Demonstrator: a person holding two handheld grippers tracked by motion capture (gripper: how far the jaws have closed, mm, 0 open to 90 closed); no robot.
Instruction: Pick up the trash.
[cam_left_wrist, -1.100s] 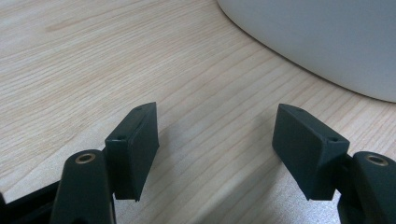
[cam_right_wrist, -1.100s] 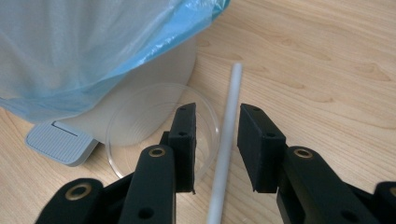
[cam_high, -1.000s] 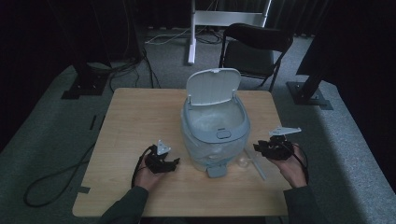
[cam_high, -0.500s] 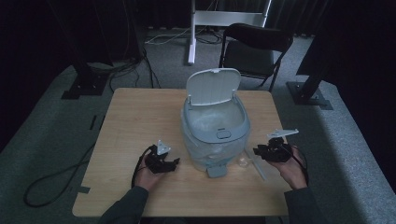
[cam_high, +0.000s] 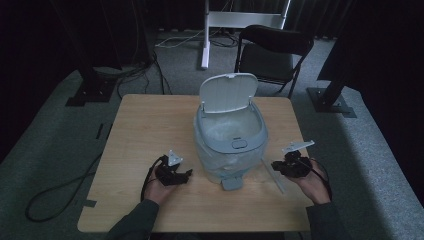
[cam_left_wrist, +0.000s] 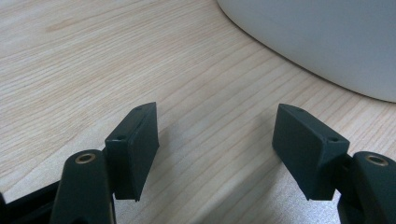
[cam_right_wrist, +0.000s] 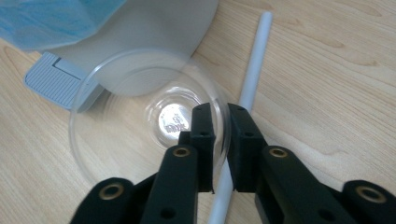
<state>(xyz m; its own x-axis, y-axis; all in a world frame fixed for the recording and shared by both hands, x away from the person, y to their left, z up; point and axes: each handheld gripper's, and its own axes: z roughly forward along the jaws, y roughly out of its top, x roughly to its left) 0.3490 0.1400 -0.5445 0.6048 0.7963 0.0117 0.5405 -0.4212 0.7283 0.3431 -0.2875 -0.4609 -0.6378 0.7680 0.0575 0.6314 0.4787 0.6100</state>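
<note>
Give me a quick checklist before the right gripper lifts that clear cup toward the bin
1. Grip on the clear cup: ok. The right gripper has just been closing, and its jaws pinch the cup's rim wall, one inside and one outside.
2. Bin lid: ok, it stands open above the bin.
3. White straw: not ok, it lies on the table right beside the outer jaw, and may drag along.
4. Left gripper: ok, jaws open with nothing between them, beside the bin.
5. Cup contents: ok, looks empty.
6. Grip firmness: cannot tell.
</note>
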